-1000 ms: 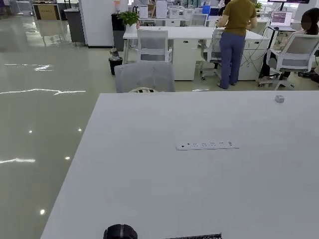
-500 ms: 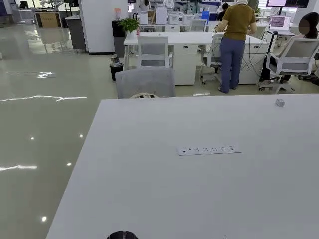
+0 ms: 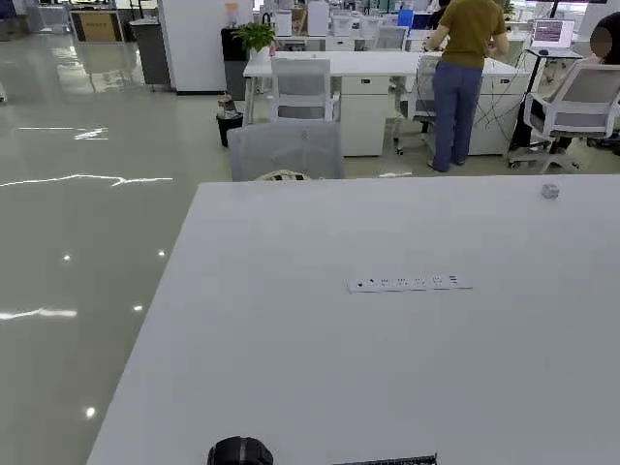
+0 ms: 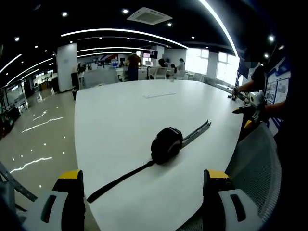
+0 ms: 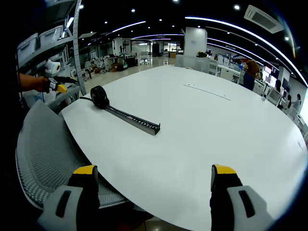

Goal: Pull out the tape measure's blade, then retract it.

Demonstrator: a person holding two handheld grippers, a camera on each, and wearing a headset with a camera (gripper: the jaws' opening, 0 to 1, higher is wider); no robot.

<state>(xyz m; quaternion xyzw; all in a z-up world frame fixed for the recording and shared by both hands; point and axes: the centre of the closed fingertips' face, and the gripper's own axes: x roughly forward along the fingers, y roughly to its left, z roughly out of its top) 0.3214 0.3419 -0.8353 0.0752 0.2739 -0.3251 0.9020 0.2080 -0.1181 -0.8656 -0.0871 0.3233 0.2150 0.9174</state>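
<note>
At the near edge of the white table (image 4: 110,110), held the left gripper (image 4: 143,175) and the right gripper (image 5: 154,169) just off the rim, over a mesh chair back (image 5: 43,144). Kept both sets of jaws spread wide, with nothing between them.

Found the black tape measure (image 4: 167,144) resting on the tabletop close to that edge. Saw its blade (image 5: 132,119) already drawn partway out and lying flat, and its strap (image 4: 118,180) trailing toward the rim.

Judged the risks from here:
- Could drag or knock the tape measure off the edge if caught by the strap or pushed outward.
- Could lose its smooth, rounded body from the jaws.
- Could let the blade whip back and jolt the tape measure if released unchecked.
- Could kink the blade if lifted by the tip alone.

Read no brand or label on the tape measure; found the blade graduations too small to make out. Farther out, noted a white power strip (image 3: 410,283) with illegible markings.
</note>
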